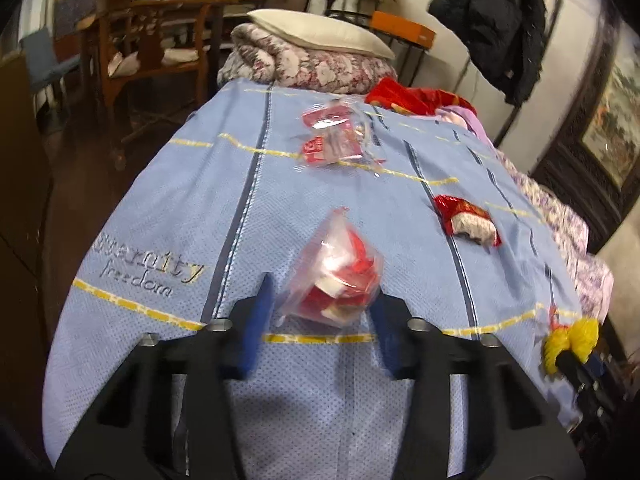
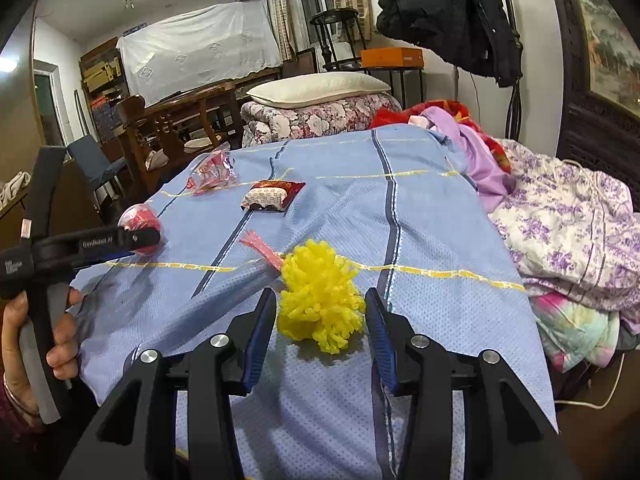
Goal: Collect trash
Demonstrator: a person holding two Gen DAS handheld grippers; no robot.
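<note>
A clear plastic bag with red wrappers (image 1: pixel 336 276) lies on the blue bedspread (image 1: pixel 160 208), between the open fingers of my left gripper (image 1: pixel 324 308). It also shows in the right wrist view (image 2: pixel 142 226). A yellow shredded pom-pom (image 2: pixel 320 300) with a pink strip lies between the open fingers of my right gripper (image 2: pixel 320 320); it shows in the left wrist view (image 1: pixel 570 342) too. A red snack wrapper (image 1: pixel 468 220) (image 2: pixel 272 196) and a clear bag of red packets (image 1: pixel 336 136) (image 2: pixel 212 172) lie farther up the spread.
A folded floral quilt with a pillow (image 2: pixel 320 100) sits at the bed's far end. Purple floral bedding (image 2: pixel 568 216) and lilac clothes (image 2: pixel 480 160) pile along the right. Wooden chairs (image 1: pixel 148 56) stand to the left. A dark coat (image 2: pixel 448 12) hangs behind.
</note>
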